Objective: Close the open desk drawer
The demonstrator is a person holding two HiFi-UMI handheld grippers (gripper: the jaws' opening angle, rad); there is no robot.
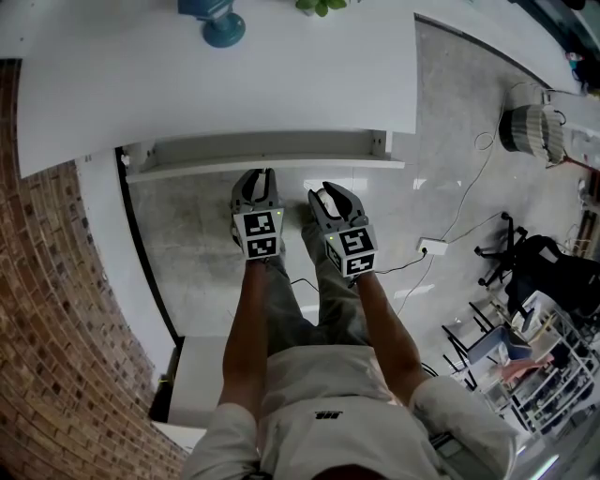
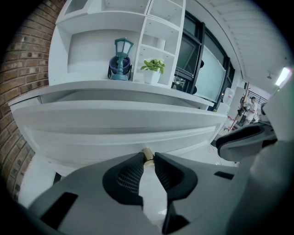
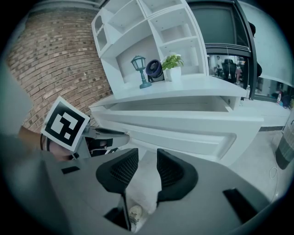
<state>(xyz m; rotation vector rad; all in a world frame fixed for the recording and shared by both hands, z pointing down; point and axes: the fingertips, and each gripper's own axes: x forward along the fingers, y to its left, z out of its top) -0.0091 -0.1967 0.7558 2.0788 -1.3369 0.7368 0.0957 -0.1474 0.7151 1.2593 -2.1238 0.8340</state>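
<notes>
The white desk (image 1: 216, 84) has its drawer (image 1: 262, 150) pulled out a little under the front edge. The drawer front (image 2: 119, 124) fills the left gripper view and has a small brass knob (image 2: 147, 153). My left gripper (image 1: 255, 176) reaches the drawer front and is shut on that knob, which sits between its fingertips (image 2: 138, 158). My right gripper (image 1: 330, 192) hangs just beside it, a little short of the drawer front (image 3: 183, 133). Its jaws stand a narrow gap apart with nothing between them.
A blue lamp (image 1: 217, 23) and a potted plant (image 1: 323, 6) stand on the desk, under white shelves (image 3: 151, 32). A brick wall (image 1: 47, 309) runs along the left. Cables, a power strip (image 1: 433, 247) and a black chair (image 1: 534, 262) lie on the floor at the right.
</notes>
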